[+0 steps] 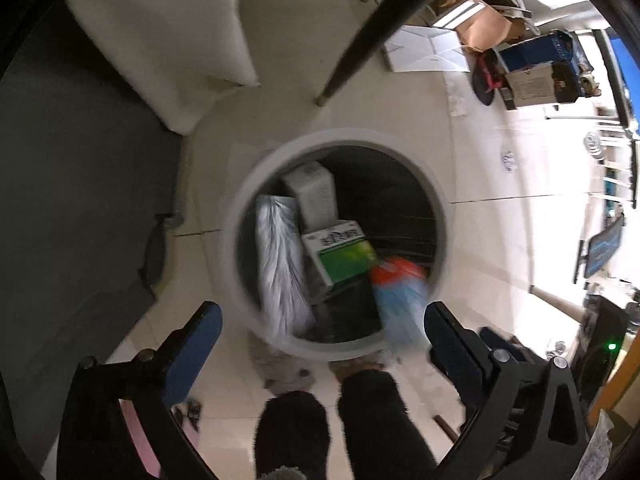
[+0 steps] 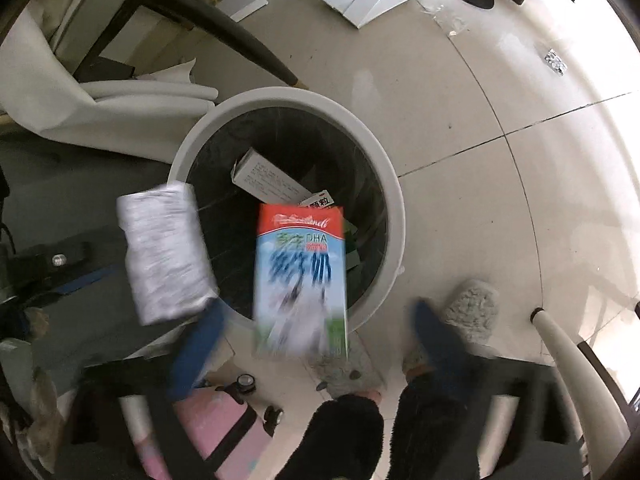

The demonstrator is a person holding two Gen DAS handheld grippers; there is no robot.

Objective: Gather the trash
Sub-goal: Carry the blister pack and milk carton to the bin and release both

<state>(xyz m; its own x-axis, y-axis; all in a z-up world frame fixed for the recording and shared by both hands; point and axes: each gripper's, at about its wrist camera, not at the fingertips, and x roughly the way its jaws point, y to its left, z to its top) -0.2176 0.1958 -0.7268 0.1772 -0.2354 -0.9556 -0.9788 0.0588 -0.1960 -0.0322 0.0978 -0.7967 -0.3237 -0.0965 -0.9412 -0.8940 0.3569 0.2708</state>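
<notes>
A round white trash bin (image 1: 240, 240) with a black liner stands on the tiled floor right below both grippers. Inside lie a white box (image 1: 312, 196) and a green-and-white box (image 1: 344, 252). A silver packet (image 1: 280, 272) hangs blurred over the bin's near rim, between the wide-apart blue pads of my open left gripper (image 1: 324, 336), touching neither. In the right wrist view a red-and-blue milk carton (image 2: 300, 276) is blurred in mid-air over the bin rim (image 2: 392, 184), free of my open right gripper (image 2: 316, 340). The silver packet (image 2: 164, 252) shows to its left.
A person's dark fuzzy trouser legs (image 1: 372, 420) and grey slippers (image 2: 472, 308) stand at the bin's near side. A dark chair leg (image 1: 360, 40) and white cushion (image 1: 160, 40) lie beyond it. A pink object (image 2: 216, 432) sits near left; cardboard boxes (image 1: 480, 24) are far right.
</notes>
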